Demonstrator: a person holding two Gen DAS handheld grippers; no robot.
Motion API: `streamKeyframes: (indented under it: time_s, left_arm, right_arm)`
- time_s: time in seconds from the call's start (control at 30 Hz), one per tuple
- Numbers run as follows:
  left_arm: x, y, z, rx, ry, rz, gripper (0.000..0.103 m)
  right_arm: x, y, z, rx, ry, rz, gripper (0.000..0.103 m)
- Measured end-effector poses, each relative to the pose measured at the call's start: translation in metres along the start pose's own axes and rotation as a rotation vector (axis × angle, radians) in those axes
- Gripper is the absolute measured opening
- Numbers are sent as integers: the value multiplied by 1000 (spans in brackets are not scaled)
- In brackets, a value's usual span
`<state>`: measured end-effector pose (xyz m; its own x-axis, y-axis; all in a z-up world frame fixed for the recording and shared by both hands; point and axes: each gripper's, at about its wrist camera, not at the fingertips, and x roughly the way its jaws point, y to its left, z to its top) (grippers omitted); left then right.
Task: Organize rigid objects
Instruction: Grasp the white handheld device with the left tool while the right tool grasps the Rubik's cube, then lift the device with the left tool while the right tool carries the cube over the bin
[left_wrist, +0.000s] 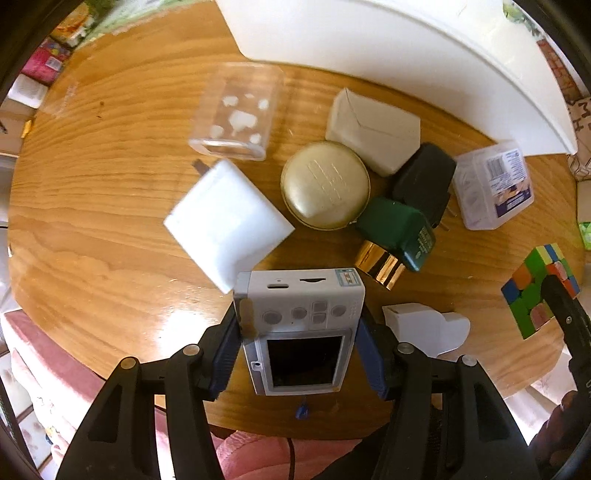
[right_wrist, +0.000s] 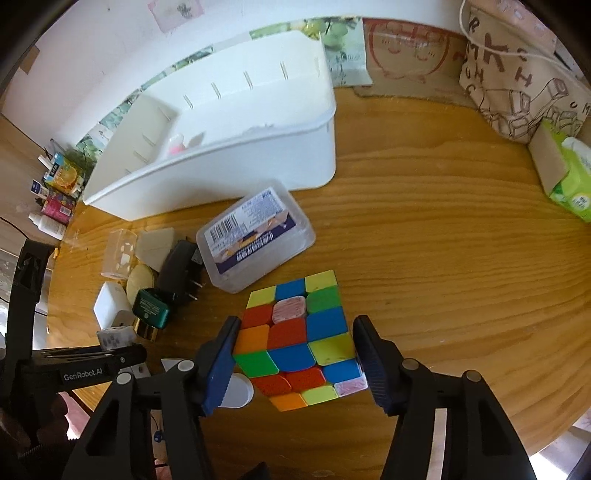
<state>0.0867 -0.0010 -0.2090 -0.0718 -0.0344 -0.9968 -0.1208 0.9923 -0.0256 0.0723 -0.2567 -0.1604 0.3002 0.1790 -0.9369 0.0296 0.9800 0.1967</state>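
My left gripper (left_wrist: 299, 332) is shut on a small grey camera (left_wrist: 301, 325), held near the table's front edge. My right gripper (right_wrist: 293, 350) is shut on a colourful puzzle cube (right_wrist: 299, 343), which also shows in the left wrist view (left_wrist: 535, 288). A white bin (right_wrist: 221, 147) stands at the back; its wall shows in the left wrist view (left_wrist: 388, 40). On the wooden table (left_wrist: 92, 203) lie a white charger (left_wrist: 227, 218), a gold round case (left_wrist: 325, 184), a green bottle with gold cap (left_wrist: 397, 236), a black adapter (left_wrist: 424, 181), a white box (left_wrist: 373, 129) and a labelled plastic box (left_wrist: 493, 184).
A clear plastic box (left_wrist: 236, 110) lies behind the charger. A small white carton (left_wrist: 421, 325) sits right of the camera. A printed bag (right_wrist: 524, 74) and a green tissue pack (right_wrist: 565, 173) stand at the far right. Bottles and packets (right_wrist: 55, 199) are left of the bin.
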Motion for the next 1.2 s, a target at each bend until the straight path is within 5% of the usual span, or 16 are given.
streamKeyframes:
  time_s: [0.47,1.2]
  left_arm:
    - [-66,47,-16,-49,-143,10,61]
    - [-167,7,28,40,-414,101,61]
  right_arm:
    - [-53,0,11,-64,-188,5,62]
    - [-104,56,39,-339,-465,22,62]
